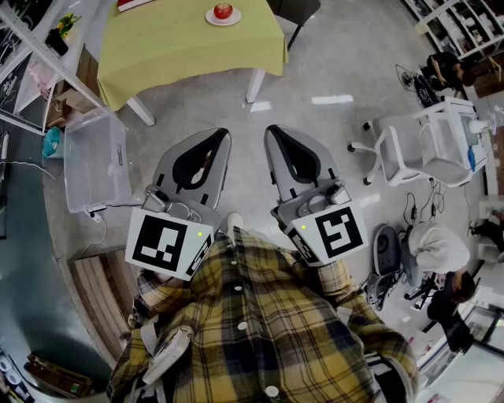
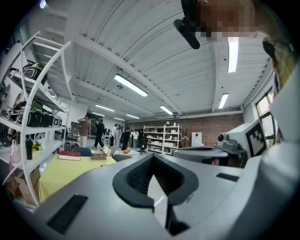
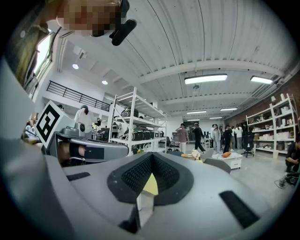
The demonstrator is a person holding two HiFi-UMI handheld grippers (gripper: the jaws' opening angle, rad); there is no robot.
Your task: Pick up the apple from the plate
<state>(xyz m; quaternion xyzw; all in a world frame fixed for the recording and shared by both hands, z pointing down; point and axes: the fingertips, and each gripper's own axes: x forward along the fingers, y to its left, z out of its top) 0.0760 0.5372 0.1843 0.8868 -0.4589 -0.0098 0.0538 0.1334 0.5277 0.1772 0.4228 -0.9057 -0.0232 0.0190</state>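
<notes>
A red apple point(image 1: 223, 11) sits on a small white plate point(image 1: 211, 19) on the table with the yellow-green cloth point(image 1: 181, 47), at the top of the head view. My left gripper point(image 1: 220, 134) and right gripper point(image 1: 272, 130) are side by side close to my body, over the bare floor and well short of the table. Both point level toward it. Each has its jaw tips together and nothing between them. The left gripper view shows its closed tips point(image 2: 152, 157) with the yellow table point(image 2: 65, 173) beyond. In the right gripper view the closed tips point(image 3: 151, 157) hide the plate.
A clear plastic bin point(image 1: 94, 161) stands on the floor to the left, next to metal shelving point(image 1: 31, 55). A white office chair point(image 1: 405, 149) and a person point(image 1: 441, 252) are on the right. A red book point(image 1: 135, 4) lies on the table. Several people stand far back point(image 2: 98, 133).
</notes>
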